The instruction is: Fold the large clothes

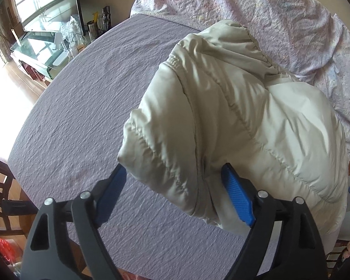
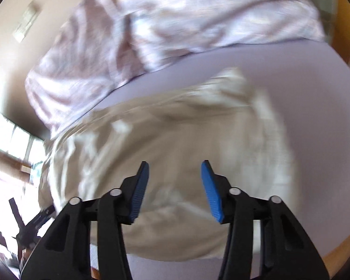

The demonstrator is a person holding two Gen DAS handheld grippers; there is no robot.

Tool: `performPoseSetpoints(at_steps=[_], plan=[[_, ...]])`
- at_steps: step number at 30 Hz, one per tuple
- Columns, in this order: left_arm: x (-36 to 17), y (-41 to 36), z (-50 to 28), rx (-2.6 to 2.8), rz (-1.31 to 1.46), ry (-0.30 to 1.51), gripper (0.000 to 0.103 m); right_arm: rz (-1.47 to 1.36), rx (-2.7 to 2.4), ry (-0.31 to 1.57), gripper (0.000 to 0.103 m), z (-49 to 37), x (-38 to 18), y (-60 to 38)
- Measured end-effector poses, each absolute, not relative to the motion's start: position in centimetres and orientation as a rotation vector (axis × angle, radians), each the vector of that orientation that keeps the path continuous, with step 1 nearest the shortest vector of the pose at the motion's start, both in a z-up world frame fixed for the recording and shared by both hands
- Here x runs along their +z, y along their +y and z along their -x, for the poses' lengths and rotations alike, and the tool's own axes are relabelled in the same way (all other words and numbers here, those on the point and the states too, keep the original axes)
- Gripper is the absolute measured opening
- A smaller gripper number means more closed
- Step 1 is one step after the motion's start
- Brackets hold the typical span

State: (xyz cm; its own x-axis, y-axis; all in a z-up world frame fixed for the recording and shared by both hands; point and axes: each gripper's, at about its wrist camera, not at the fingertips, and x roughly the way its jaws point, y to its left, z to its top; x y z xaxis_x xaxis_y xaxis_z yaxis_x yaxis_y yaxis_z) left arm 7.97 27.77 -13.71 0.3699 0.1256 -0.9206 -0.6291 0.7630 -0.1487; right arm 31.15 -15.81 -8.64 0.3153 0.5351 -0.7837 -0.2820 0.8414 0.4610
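Left wrist: left gripper (image 1: 172,177) fingers spread wide, straddling the folded edge of the cream puffer jacket (image 1: 233,116), gripping nothing | jacket lies on the purple bed sheet (image 1: 77,116), floral quilt (image 1: 256,11) at 12 o'clock | right wrist (blurred): right gripper (image 2: 175,175) fingers apart above the jacket (image 2: 165,154)

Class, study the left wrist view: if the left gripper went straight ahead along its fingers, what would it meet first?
Most likely the cream padded jacket. The left gripper is open, and the jacket's near folded edge already bulges between its fingers, above the purple bed sheet. Whether fabric touches the pads is unclear.
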Motion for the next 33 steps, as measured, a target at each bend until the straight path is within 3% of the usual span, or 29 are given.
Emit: performPoseSetpoints(at_steps=[7, 24, 33], plan=[[-13.9, 28.1, -8.0, 0.508, 0.552, 1.09, 0.086, -0.148, 0.673, 1.127, 0.036, -28.8, -8.4, -9.0], [-13.8, 28.9, -8.0, 0.486, 0.609, 1.056, 0.088, -0.006, 0.589, 1.195, 0.036, -29.1, -14.3, -4.7], [-14.2, 29.4, -8.7, 0.491, 0.627, 1.047, 0.092, -0.008, 0.6, 1.181, 0.036, -28.7, -14.5, -4.8]])
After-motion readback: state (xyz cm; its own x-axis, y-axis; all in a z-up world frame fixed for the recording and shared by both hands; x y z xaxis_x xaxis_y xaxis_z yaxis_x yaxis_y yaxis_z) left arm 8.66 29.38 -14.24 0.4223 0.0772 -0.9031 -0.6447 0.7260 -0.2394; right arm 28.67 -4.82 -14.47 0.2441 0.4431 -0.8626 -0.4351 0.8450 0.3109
